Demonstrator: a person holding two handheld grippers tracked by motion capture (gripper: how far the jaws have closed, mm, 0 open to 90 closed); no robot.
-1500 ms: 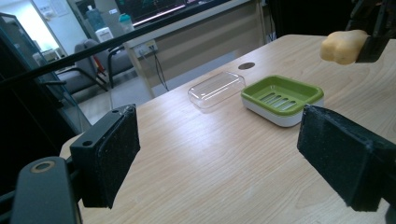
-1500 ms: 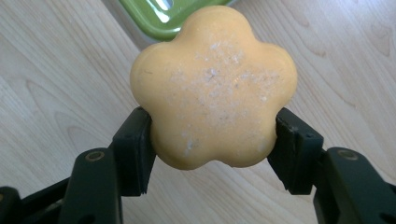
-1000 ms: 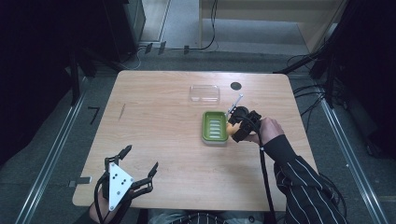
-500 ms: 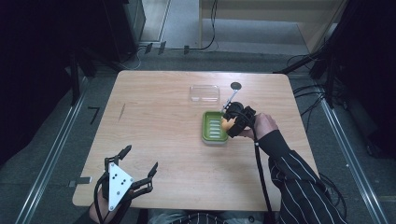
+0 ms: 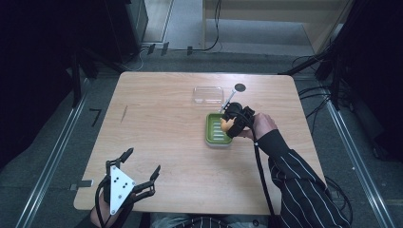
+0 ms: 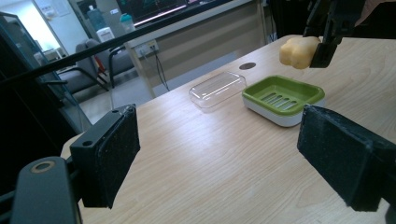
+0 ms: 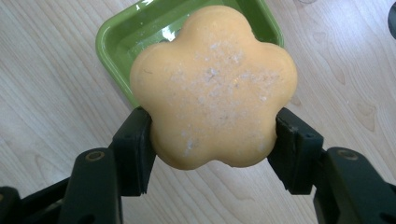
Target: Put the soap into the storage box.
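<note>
Holding a flower-shaped orange soap [image 7: 212, 86] clamped between both jaws, the right gripper [image 5: 234, 124] hangs just above the green soap dish [image 5: 216, 133], right of table centre. The pads pinch the soap by its lower lobes, leaving most of it sticking out past the jaws, likely so it can drop flat into the dish without the jaws hitting the rim. In the left gripper view the soap [image 6: 299, 51] is clearly off the dish, not touching it. The clear lid [image 5: 208, 94] lies apart on the far side of the dish, probably parked there to keep the tray open for loading. The left gripper [image 5: 142, 172] sits idle at the near left edge, jaws wide apart, nothing between them, out of the way.

Surface: light wood table [image 5: 157, 118], bare grain, with a small dark round hole [image 5: 240, 87] near the far edge. Room is dim, grey floor, cables running at the far side, metal rails along both sides of the table.
</note>
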